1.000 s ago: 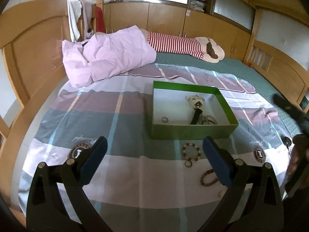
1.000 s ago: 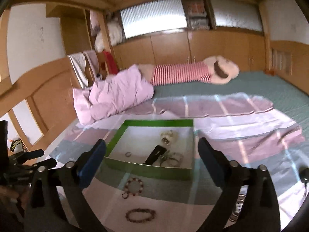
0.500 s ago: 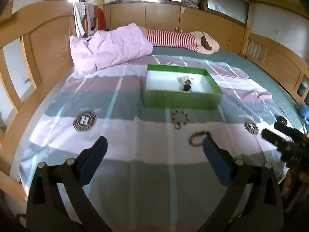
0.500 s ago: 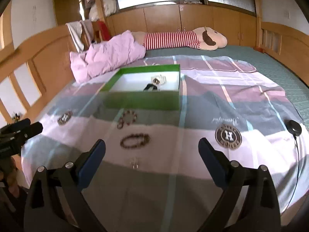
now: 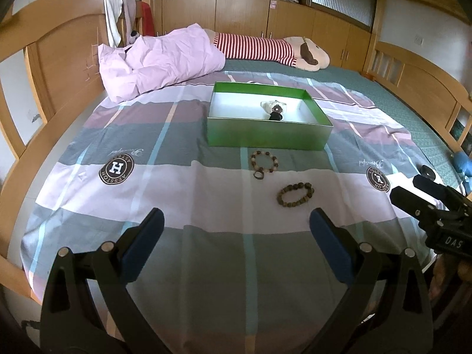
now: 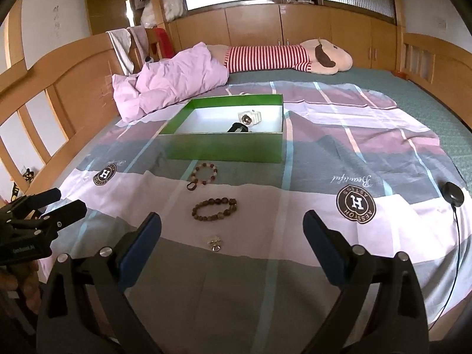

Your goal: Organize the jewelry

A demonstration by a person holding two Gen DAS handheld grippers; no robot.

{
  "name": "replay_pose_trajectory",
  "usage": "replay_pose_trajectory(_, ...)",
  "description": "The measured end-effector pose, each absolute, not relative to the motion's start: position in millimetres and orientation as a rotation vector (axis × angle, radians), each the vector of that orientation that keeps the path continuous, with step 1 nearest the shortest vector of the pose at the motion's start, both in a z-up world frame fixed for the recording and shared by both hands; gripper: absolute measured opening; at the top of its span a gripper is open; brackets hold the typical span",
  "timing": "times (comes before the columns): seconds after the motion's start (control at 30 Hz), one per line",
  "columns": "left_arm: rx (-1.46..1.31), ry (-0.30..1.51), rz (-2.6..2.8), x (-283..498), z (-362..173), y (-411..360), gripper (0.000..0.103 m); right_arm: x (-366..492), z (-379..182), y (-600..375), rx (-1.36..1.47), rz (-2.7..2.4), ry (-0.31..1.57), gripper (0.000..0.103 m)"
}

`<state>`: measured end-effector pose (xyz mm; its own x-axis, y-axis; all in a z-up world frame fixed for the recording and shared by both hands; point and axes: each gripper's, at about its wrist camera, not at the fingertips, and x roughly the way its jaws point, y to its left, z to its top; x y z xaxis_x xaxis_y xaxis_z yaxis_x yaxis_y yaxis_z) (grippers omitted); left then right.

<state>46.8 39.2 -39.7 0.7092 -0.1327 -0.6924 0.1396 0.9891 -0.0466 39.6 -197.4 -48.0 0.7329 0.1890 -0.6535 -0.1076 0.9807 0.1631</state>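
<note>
A green box [image 5: 267, 140] [image 6: 224, 149] with a white inside sits mid-bed; a white watch [image 5: 274, 106] [image 6: 250, 117] and a black item [image 5: 275, 116] [image 6: 237, 127] lie in it. In front of it lie a pale beaded bracelet [image 5: 264, 160] [image 6: 205, 173] with a dark ring [image 5: 258, 175] [image 6: 191, 186], then a brown beaded bracelet [image 5: 295, 194] [image 6: 214, 208]. A small silver piece [image 6: 214, 243] lies nearest. My left gripper [image 5: 236, 230] and right gripper [image 6: 231, 230] both stand open, empty, short of the jewelry. Each shows in the other's view: right gripper [image 5: 419, 196], left gripper [image 6: 50, 206].
A pink quilt [image 5: 159, 59] and a striped plush toy [image 5: 265, 48] lie at the bed's far end. Wooden bed rails [image 5: 53, 59] run along both sides. A black round device with a cable [image 6: 451, 194] rests at the right on the plaid sheet [image 5: 206, 206].
Both grippers pulled back and dropped lower toward the foot of the bed, so the box and bracelets sit farther ahead. Jaws stayed open; nothing was picked up.
</note>
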Motion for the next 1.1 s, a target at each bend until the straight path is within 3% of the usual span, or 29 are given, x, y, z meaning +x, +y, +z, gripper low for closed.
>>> replay_pose_trajectory(0.53,0.005,0.796,-0.155,55,-48,36,0.098,49,-63,-186,0.091,0.186,0.775,0.095)
replay_pose_trajectory(0.67,-0.004,0.808,-0.151,60,-50,36,0.098,60,-83,-173,0.062,0.225,0.844,0.082)
replay_pose_trajectory(0.83,-0.013,0.817,-0.147,65,-51,37,0.098,75,-116,-158,0.043,0.24,0.924,0.076)
replay_pose_trajectory(1.1,-0.024,0.831,-0.146,69,-54,39,0.098,98,-160,-147,0.034,0.234,1.035,0.056)
